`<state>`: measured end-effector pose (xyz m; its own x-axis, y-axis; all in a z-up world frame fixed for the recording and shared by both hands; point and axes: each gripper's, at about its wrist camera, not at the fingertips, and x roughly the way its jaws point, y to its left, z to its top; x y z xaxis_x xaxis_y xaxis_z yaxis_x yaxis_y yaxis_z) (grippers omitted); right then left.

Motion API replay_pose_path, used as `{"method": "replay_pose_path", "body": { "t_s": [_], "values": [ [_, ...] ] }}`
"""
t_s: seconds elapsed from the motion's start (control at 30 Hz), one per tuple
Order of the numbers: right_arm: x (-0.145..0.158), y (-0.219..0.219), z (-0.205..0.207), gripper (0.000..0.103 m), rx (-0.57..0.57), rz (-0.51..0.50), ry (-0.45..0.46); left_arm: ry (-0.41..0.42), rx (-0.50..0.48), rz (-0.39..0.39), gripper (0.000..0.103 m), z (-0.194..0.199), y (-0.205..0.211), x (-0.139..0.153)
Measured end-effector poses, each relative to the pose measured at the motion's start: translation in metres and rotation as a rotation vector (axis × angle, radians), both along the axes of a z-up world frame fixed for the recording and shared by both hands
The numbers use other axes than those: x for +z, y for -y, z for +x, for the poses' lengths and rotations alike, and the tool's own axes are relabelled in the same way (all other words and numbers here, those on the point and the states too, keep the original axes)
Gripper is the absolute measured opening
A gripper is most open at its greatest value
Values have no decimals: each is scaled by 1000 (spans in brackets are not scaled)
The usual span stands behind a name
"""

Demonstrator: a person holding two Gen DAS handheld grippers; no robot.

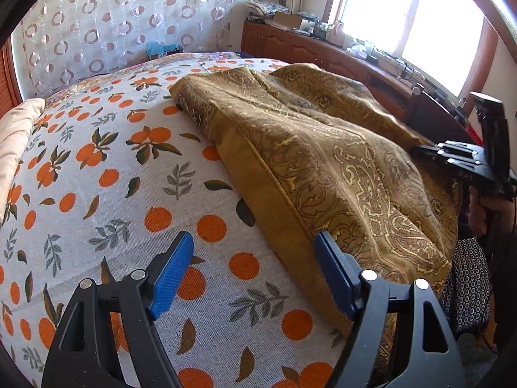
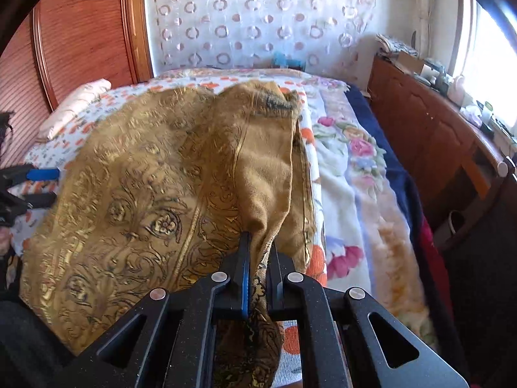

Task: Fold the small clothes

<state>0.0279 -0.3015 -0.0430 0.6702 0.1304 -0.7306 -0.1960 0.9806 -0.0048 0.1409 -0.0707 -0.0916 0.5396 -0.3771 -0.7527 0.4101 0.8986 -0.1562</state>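
A mustard-brown paisley cloth lies rumpled on the bed, over the orange-print sheet. My left gripper is open and empty, its blue pads hovering above the sheet beside the cloth's near left edge. My right gripper is shut on a bunched fold of the same cloth and lifts that part off the bed. The right gripper also shows at the right edge of the left wrist view. The left gripper's blue pad shows at the left edge of the right wrist view.
A floral fleece blanket covers the bed's right side. A wooden sideboard with clutter runs under the window. A wooden headboard and a pale pillow are at the far end. A dotted curtain hangs behind.
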Motion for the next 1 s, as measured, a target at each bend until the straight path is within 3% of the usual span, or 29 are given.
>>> {"method": "replay_pose_path", "body": {
  "t_s": [0.1,0.23,0.4,0.53,0.63,0.83,1.0],
  "values": [
    [12,9,-5,19,6,26,36,18,3,15,78,-2,3,-2],
    [40,33,-4,47,-1,72,100,38,0,44,79,-4,7,-4],
    [45,44,23,47,12,119,98,15,23,3,79,-1,1,1],
    [42,29,79,46,29,102,69,61,55,-40,79,-2,-9,17],
    [36,18,114,40,29,99,35,101,72,-53,79,-6,-15,29],
    [24,-2,172,40,27,58,-58,140,93,-73,79,-12,-27,38],
    [0,-16,199,40,13,-57,-174,124,94,-80,79,-14,-31,30]
  ]
}}
